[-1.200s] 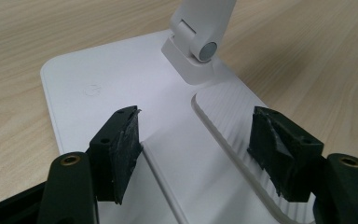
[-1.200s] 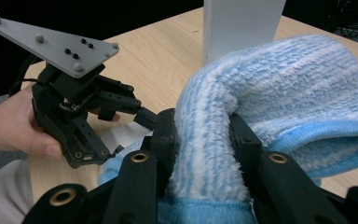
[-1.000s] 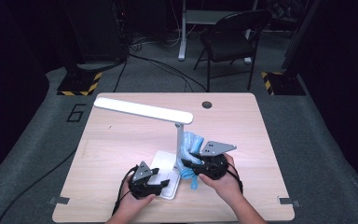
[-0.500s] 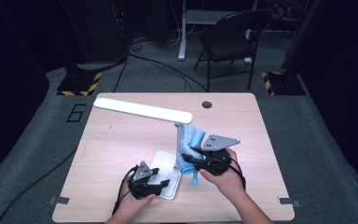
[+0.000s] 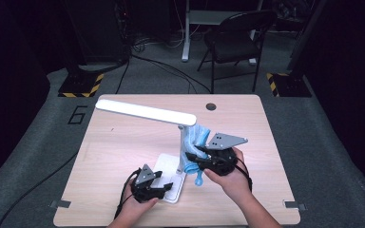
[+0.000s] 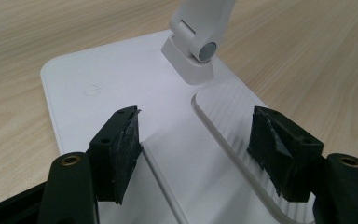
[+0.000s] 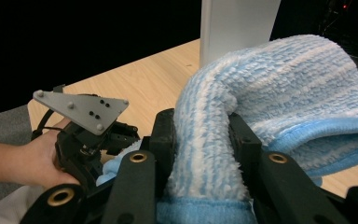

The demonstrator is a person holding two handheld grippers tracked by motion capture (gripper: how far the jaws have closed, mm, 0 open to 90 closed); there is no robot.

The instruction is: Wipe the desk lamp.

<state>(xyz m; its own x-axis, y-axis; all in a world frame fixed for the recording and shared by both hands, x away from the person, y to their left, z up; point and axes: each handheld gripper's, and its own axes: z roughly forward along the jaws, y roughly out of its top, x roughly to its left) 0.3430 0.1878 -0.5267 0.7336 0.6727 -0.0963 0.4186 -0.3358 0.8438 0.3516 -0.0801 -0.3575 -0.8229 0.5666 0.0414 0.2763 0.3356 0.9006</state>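
While our left gripper (image 5: 167,186) rests wide open over the lamp base (image 6: 121,88), our right gripper (image 5: 193,159) clamps the blue cloth (image 7: 279,93). Cloth touches the lamp post (image 5: 184,142)

Black grippers (image 5: 148,184), grey three-cornered plates, brass-ringed jaws, seemingly black cables.

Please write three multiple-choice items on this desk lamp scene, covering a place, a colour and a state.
1. Where does the left claw rest?
A. on the lamp base
B. on the chair
C. on the floor

2. What colour is the cloth?
A. red
B. light blue
C. green

3. What state is the right claw in?
A. open, holding nothing
B. shut on the cloth
C. shut on a cable

Answers:
1 A, its jaws straddle the white base.
2 B, the towelling is pale blue.
3 B, both pads pinch the cloth by the lamp post.
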